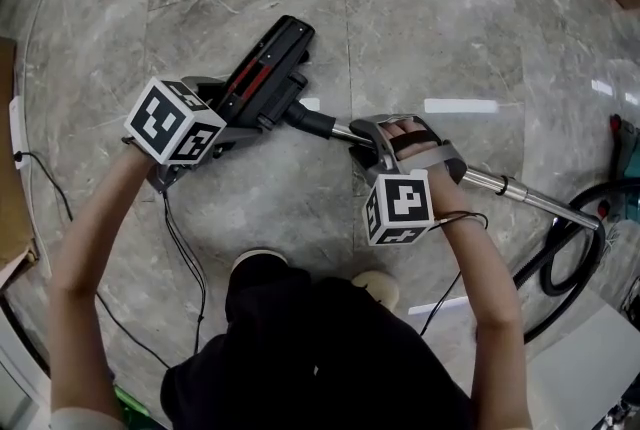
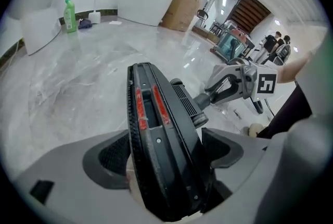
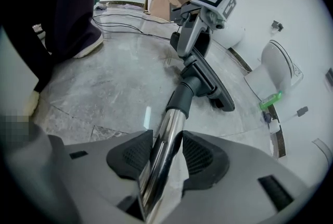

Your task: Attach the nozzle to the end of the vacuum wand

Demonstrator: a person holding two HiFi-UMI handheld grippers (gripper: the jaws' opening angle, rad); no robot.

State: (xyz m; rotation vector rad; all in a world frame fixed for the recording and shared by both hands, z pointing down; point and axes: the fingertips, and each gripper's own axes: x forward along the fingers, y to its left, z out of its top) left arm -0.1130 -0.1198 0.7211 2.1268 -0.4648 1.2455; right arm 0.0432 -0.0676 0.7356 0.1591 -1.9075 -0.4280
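Left gripper [image 2: 167, 152]: I'm clamping both pads on the nozzle [image 1: 265, 68], which is sitting edge-up between them.
Right gripper [image 3: 165, 152]: I'm pinching the wand [image 1: 500, 184] between narrowly parted jaws.
Nozzle: it's lying on the floor [image 1: 450, 8], its neck meeting the wand's end.
Wand: it's running rightward to a hose [image 1: 550, 263].
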